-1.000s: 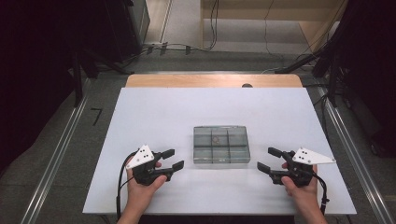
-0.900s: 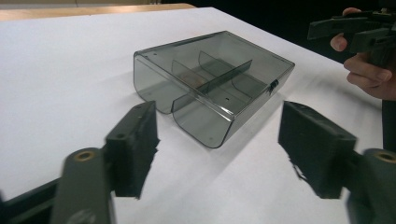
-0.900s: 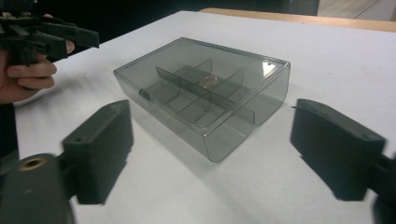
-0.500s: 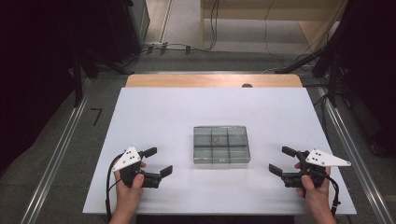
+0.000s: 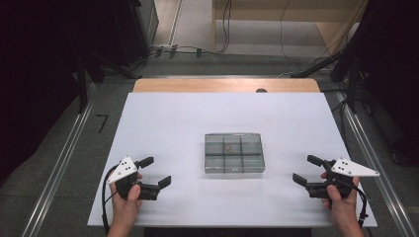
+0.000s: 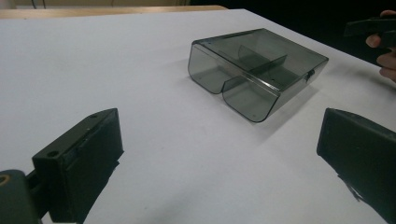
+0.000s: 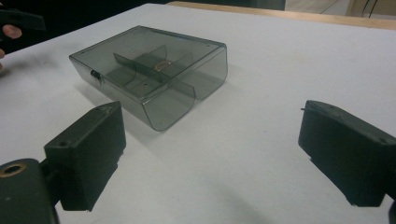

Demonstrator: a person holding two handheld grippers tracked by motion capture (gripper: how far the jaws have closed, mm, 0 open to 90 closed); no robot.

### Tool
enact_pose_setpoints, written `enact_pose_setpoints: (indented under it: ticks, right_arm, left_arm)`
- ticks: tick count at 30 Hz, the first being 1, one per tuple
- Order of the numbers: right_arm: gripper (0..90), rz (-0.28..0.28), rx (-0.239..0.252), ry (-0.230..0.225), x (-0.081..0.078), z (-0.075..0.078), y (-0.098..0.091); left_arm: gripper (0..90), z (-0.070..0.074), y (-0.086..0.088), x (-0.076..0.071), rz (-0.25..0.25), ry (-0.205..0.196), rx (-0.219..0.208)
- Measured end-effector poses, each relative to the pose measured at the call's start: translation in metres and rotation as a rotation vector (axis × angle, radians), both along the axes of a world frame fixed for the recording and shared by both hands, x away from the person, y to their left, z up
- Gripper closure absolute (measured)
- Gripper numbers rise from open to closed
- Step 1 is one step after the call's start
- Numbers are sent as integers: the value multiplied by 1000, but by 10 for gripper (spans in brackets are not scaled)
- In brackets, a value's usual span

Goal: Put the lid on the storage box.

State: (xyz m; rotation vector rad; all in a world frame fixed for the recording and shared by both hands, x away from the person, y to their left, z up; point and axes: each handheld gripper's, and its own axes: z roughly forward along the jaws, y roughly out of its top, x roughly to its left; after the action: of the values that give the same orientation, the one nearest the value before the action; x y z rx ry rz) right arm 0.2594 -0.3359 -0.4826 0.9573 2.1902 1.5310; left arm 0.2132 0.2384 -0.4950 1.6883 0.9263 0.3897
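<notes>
The box (image 5: 234,153) sits closed mid-bench (image 5: 173,118). Left gripper (image 5: 157,174) at 8 o'clock, right gripper (image 5: 305,170) at 4, fingers wide after just opening, nothing between.

Smoky transparent compartment box (image 5: 234,152), lid closed; flat on the white table (image 5: 173,118), near its middle; divided inside by partitions.

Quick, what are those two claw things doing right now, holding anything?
Left gripper: open, just opened wider, holding nothing.
Right gripper: open, holding nothing.
The smoky plastic box sits untouched between them.
</notes>
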Motion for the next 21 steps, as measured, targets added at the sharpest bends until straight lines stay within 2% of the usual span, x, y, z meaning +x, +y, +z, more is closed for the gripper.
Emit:
enact_pose_setpoints:
  ticks: [3, 21]
  right_arm:
    - [9, -1, -6, -3, 0, 0, -3]
    - [0, -57, -20, 4, 8, -7, -24]
  left_arm:
    - [0, -1, 5, 0, 7, -1, 1]
    - [0, -5, 25, 3, 48, 0, -2]
